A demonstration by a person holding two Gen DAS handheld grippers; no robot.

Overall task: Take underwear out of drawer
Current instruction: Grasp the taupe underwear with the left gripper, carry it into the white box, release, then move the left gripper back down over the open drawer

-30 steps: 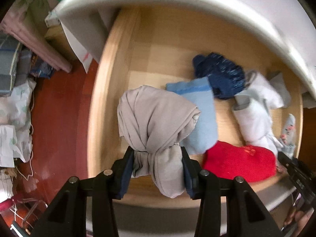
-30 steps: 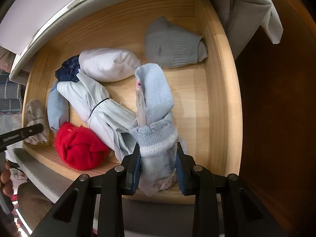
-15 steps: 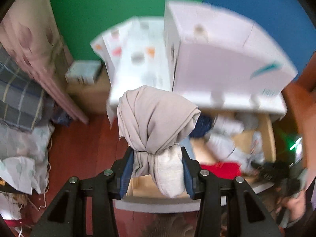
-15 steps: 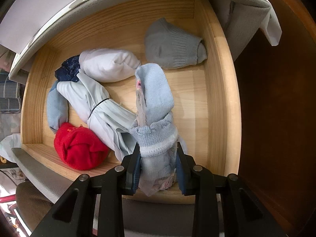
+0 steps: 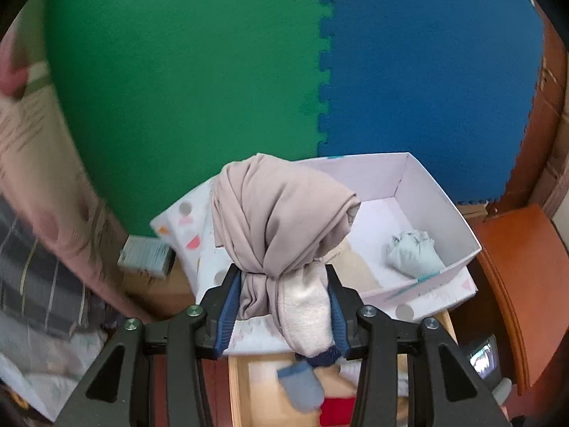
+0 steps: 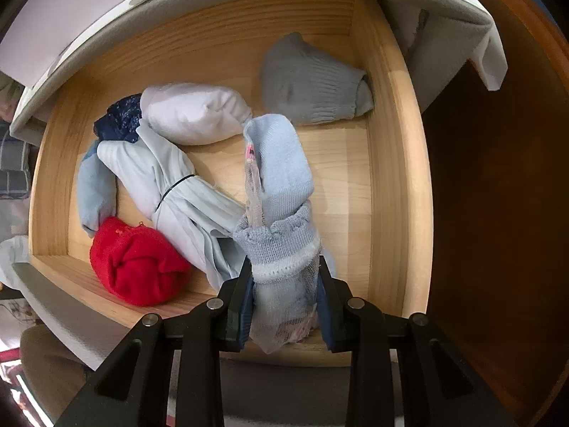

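Observation:
My left gripper (image 5: pixel 282 306) is shut on a rolled beige underwear bundle (image 5: pixel 277 220), held high above the wooden drawer (image 5: pixel 238 384) and in front of a white box (image 5: pixel 441 213) on the cabinet top. A pale green bundle (image 5: pixel 412 254) lies inside that box. In the right wrist view my right gripper (image 6: pixel 284 295) points down into the drawer (image 6: pixel 391 163), shut on a light blue bundle with mesh fabric (image 6: pixel 281 213). Around it lie a red bundle (image 6: pixel 135 259), a pale striped garment (image 6: pixel 170 188), a white bundle (image 6: pixel 192 114), a grey sock bundle (image 6: pixel 309 85) and a navy piece (image 6: pixel 119 119).
Green (image 5: pixel 185 82) and blue (image 5: pixel 426 71) foam mats cover the wall behind the cabinet. A patterned cloth (image 5: pixel 192 235) drapes the cabinet top. An orange-brown wooden piece (image 5: pixel 519 270) stands at the right. Bedding and fabric (image 5: pixel 39 284) pile up at the left.
My left gripper has risen out of the drawer with the beige bundle and tilted up toward the white box and wall. The right gripper has stayed in place on the light blue bundle.

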